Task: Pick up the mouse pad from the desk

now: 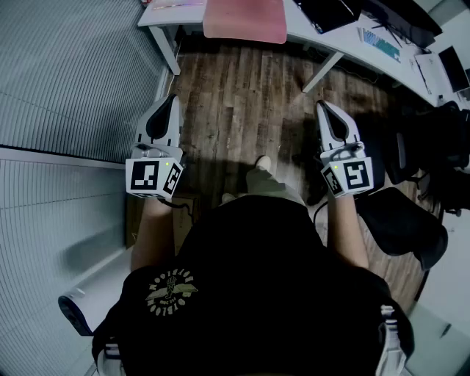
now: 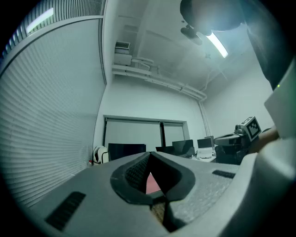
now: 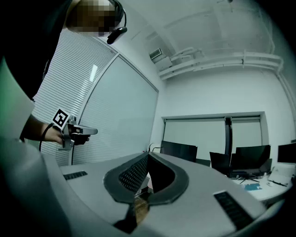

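Note:
A pink mouse pad (image 1: 244,20) lies on the white desk (image 1: 308,35) at the far end of the room, hanging slightly over the near edge. Both grippers are held level over the wooden floor, well short of the desk. My left gripper (image 1: 173,98) has its jaws shut with nothing between them. My right gripper (image 1: 322,105) is likewise shut and empty. In the left gripper view a sliver of the pink pad (image 2: 151,184) shows through the hollow behind the closed tips of the left gripper (image 2: 149,155). In the right gripper view the right gripper (image 3: 148,155) points toward the dark monitors.
A glass wall with blinds (image 1: 66,88) runs along the left. Black office chairs (image 1: 402,224) stand to the right. The desk carries a laptop (image 1: 328,12), a keyboard (image 1: 380,42) and monitors. A desk leg (image 1: 166,48) stands ahead of the left gripper.

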Action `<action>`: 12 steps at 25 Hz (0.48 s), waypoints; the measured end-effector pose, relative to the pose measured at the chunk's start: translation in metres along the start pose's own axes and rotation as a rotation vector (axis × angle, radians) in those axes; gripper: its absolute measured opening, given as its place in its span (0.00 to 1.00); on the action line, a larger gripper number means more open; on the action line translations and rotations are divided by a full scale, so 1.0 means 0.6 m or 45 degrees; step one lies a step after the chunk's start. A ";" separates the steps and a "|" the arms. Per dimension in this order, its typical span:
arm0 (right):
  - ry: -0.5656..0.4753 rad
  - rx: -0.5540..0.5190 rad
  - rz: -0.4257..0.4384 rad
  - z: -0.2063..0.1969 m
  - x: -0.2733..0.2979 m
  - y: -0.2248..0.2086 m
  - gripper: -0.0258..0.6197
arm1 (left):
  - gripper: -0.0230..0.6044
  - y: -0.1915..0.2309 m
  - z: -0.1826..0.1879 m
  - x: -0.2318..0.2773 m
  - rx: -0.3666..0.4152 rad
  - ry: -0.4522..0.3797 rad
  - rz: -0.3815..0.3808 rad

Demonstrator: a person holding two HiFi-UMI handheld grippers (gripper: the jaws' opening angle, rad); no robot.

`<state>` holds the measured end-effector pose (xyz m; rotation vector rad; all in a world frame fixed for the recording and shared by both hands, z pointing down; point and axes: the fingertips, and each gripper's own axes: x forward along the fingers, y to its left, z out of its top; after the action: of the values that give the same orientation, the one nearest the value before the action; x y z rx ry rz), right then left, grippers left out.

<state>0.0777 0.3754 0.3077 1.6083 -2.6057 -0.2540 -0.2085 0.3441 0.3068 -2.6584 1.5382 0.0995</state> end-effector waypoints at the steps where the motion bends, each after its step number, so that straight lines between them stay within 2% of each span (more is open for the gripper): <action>1: -0.004 0.010 0.004 -0.001 0.003 -0.003 0.04 | 0.05 0.002 0.000 0.003 0.003 -0.001 0.012; 4: -0.016 0.043 0.016 -0.003 0.009 -0.010 0.04 | 0.05 0.004 0.000 0.011 0.053 0.000 0.044; 8: -0.046 0.049 0.007 0.003 0.011 -0.020 0.04 | 0.05 0.006 -0.002 0.026 0.242 0.008 0.077; 12: -0.053 0.060 0.025 -0.001 0.030 -0.031 0.04 | 0.05 0.026 -0.017 0.035 0.207 0.029 0.099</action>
<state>0.0864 0.3513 0.3047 1.6077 -2.6764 -0.2290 -0.2114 0.3173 0.3146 -2.4846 1.5832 -0.0500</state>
